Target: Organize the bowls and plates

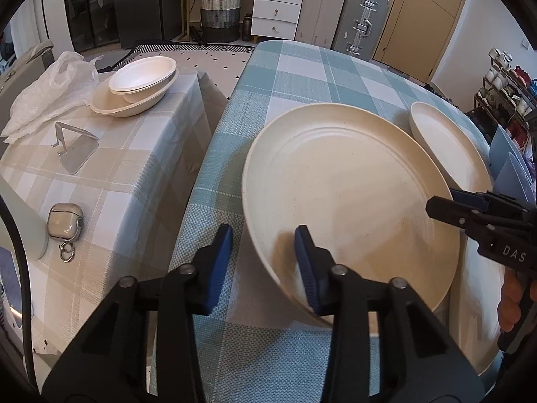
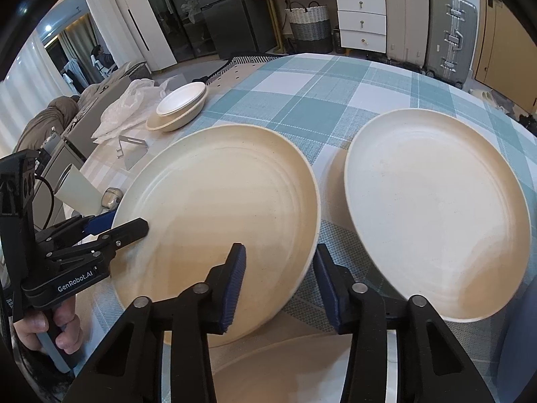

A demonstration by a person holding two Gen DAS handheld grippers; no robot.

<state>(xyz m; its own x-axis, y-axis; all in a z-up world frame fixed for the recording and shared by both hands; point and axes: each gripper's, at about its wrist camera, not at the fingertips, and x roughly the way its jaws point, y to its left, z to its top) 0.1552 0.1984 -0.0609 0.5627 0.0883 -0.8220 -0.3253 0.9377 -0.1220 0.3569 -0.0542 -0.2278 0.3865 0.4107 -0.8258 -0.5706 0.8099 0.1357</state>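
A large cream plate sits tilted over the teal checked table. My left gripper is open, its jaws straddling the plate's left rim. My right gripper is open, its jaws straddling the plate's right rim; it also shows in the left wrist view. A second cream plate lies to the right. Another cream plate lies partly under the first at the near edge. A white bowl is stacked in a cream bowl on the side table.
The beige checked side table holds a plastic bag, a metal stand and an earbud case. A gap separates the two tables. Suitcases, drawers and a basket stand behind. A shoe rack is at the right.
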